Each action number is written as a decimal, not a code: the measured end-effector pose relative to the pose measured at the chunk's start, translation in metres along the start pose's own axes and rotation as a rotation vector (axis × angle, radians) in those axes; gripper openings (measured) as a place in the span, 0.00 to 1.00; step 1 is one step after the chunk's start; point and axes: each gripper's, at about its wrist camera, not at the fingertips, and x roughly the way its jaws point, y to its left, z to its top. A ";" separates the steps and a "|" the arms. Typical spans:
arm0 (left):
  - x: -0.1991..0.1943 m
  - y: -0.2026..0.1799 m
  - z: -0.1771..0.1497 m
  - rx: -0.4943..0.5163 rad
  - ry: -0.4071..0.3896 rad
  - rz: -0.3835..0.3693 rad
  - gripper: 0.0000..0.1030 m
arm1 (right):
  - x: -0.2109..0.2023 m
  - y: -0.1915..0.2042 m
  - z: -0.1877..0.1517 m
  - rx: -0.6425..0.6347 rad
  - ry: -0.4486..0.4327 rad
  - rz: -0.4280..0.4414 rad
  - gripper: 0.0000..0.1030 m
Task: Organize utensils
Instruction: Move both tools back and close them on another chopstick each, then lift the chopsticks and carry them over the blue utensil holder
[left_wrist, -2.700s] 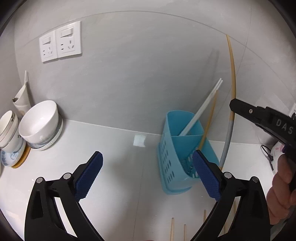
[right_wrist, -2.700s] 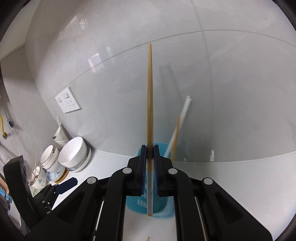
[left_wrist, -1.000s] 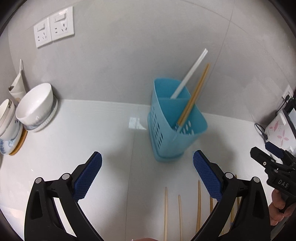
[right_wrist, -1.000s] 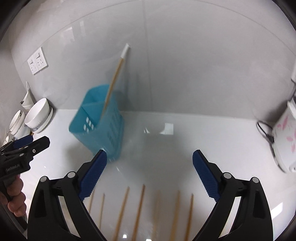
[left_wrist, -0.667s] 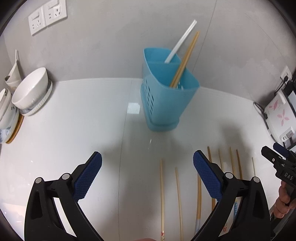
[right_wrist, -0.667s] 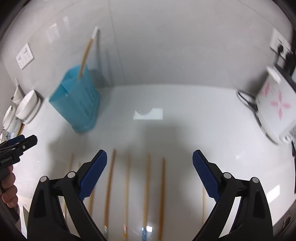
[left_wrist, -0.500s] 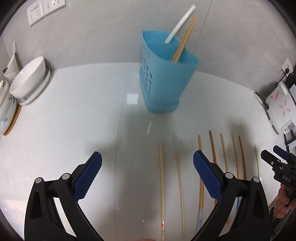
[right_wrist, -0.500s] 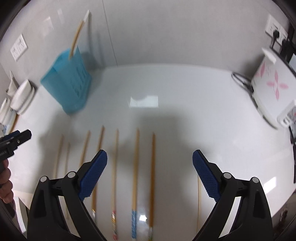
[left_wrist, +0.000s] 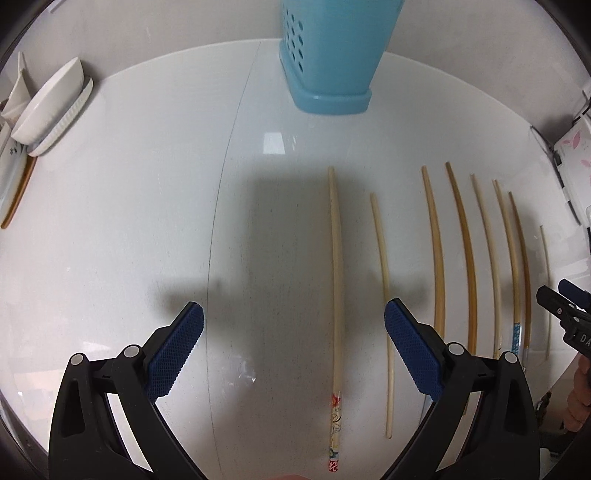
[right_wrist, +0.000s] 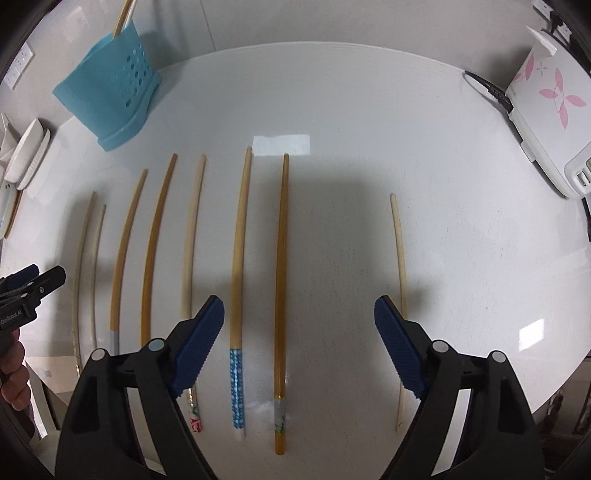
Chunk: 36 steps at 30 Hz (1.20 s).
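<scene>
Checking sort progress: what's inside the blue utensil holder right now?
In the right wrist view, two sticks poke out of the blue utensil holder top: a brown chopstick and a white one beside it. Its walls hide their lower ends and anything else inside. The left wrist view crops off its top.

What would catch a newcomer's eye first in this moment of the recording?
A row of chopsticks lies side by side across the white counter, one set apart at the right. Behind them on the left stands the blue perforated utensil holder. Both tools hang open over the row, the right tool straddling two chopsticks, its jaws just having been closing.
</scene>
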 end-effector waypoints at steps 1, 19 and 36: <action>0.003 -0.001 -0.001 -0.001 0.010 0.005 0.92 | 0.004 -0.001 -0.002 0.008 0.024 0.006 0.68; 0.016 -0.019 -0.007 0.008 0.111 0.038 0.62 | 0.024 0.012 0.011 -0.034 0.160 0.014 0.31; 0.003 -0.051 -0.004 -0.004 0.165 -0.014 0.06 | 0.027 0.033 0.025 -0.042 0.179 -0.007 0.06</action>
